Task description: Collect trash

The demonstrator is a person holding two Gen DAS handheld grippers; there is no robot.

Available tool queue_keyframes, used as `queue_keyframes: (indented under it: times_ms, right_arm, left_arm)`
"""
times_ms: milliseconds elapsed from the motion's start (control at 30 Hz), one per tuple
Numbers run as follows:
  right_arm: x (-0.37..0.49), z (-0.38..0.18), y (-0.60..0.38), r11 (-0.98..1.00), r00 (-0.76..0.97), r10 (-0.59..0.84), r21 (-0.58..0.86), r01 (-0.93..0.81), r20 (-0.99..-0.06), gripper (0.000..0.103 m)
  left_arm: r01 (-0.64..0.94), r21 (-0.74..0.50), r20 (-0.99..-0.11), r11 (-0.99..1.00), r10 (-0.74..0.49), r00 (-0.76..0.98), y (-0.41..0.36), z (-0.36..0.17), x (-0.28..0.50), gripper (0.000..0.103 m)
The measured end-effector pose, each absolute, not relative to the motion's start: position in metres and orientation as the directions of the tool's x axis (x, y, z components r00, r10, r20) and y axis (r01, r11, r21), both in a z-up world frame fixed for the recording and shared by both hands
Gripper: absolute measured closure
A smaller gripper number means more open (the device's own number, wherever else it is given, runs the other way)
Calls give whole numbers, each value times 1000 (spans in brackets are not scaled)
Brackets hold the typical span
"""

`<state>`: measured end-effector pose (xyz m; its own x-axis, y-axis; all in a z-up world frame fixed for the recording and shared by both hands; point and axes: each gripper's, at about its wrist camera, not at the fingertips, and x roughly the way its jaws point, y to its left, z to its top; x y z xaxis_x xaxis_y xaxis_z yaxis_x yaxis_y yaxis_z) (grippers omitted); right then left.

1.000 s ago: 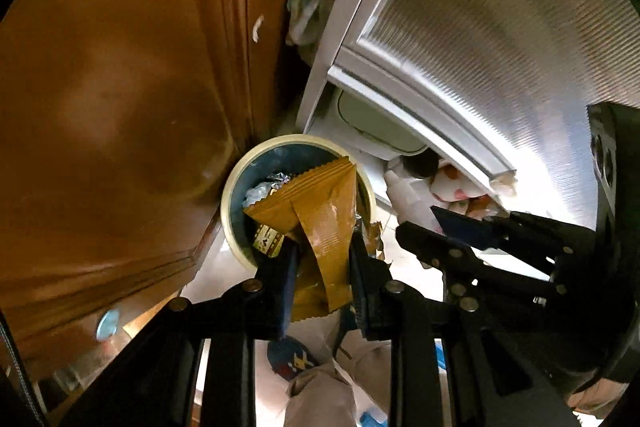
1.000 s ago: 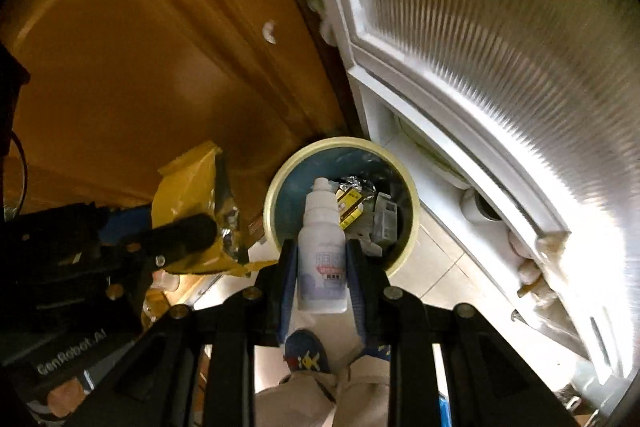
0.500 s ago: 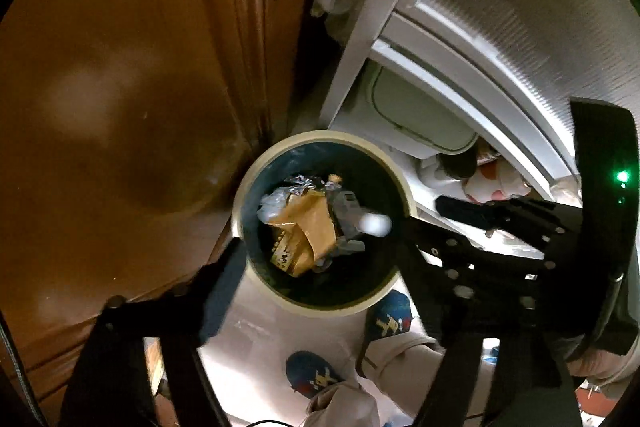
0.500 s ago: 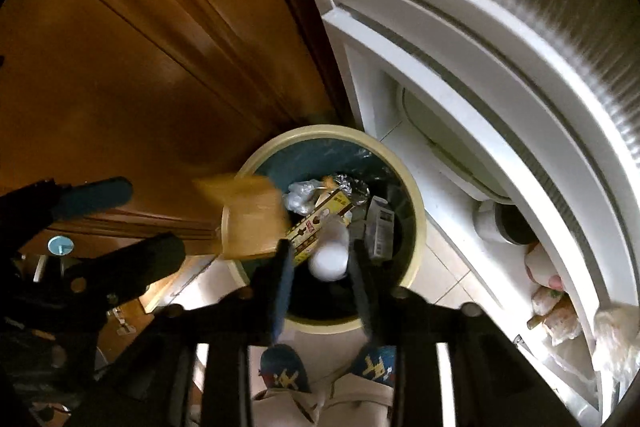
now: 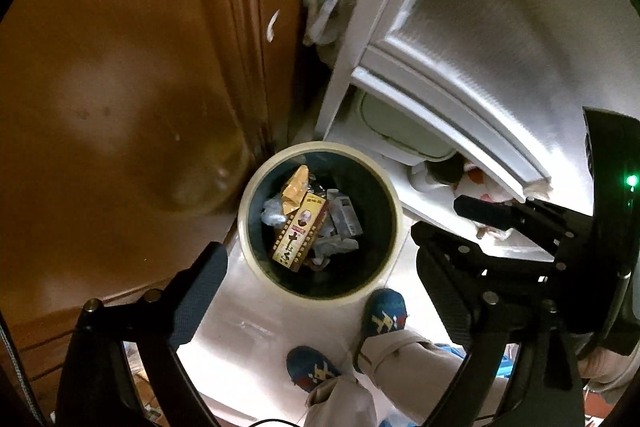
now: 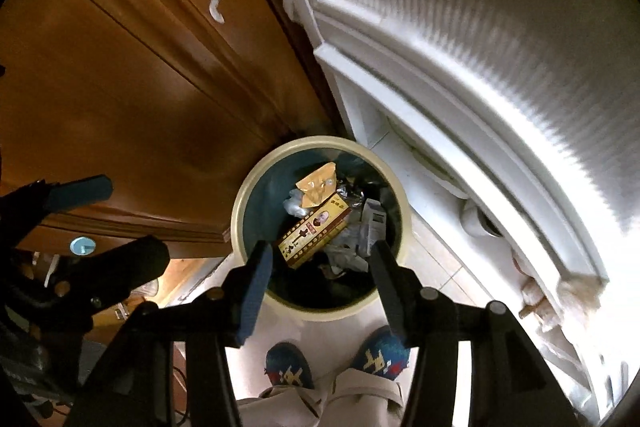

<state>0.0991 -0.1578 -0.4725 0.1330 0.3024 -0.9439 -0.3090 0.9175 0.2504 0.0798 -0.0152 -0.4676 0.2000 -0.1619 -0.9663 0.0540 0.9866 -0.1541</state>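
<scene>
A round trash bin with a cream rim (image 5: 256,259) (image 6: 236,227) stands on the floor below both grippers. Inside lie a yellow-brown wrapper (image 5: 295,187) (image 6: 318,189), a gold printed box (image 5: 300,231) (image 6: 314,231), a grey-white carton (image 5: 345,215) (image 6: 374,223) and crumpled scraps. My left gripper (image 5: 316,291) is open and empty above the bin's near rim. My right gripper (image 6: 322,283) is open and empty over the bin. The white bottle is not visible in the bin.
A brown wooden cabinet (image 5: 132,75) (image 6: 132,67) stands left of the bin. A white ribbed-glass door (image 5: 480,39) (image 6: 480,47) stands to the right. The person's blue slippers (image 5: 384,313) (image 6: 286,367) are on the pale floor by the bin.
Both grippers opened and let go: the wrapper and the white bottle dropped into the bin. Both grippers rose higher above the bin.
</scene>
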Motion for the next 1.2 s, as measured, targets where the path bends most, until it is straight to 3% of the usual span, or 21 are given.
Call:
queue_keyframes:
  times_ms: [700, 1200]
  right_arm:
    - [60, -288, -193, 941, 249, 230, 150, -304, -941, 50]
    - [48, -130, -212, 950, 435, 272, 170, -261, -858, 48]
  left_arm:
    - [127, -102, -960, 987, -131, 246, -45, -284, 33, 9]
    - [90, -19, -877, 996, -60, 478, -34, -120, 28, 9]
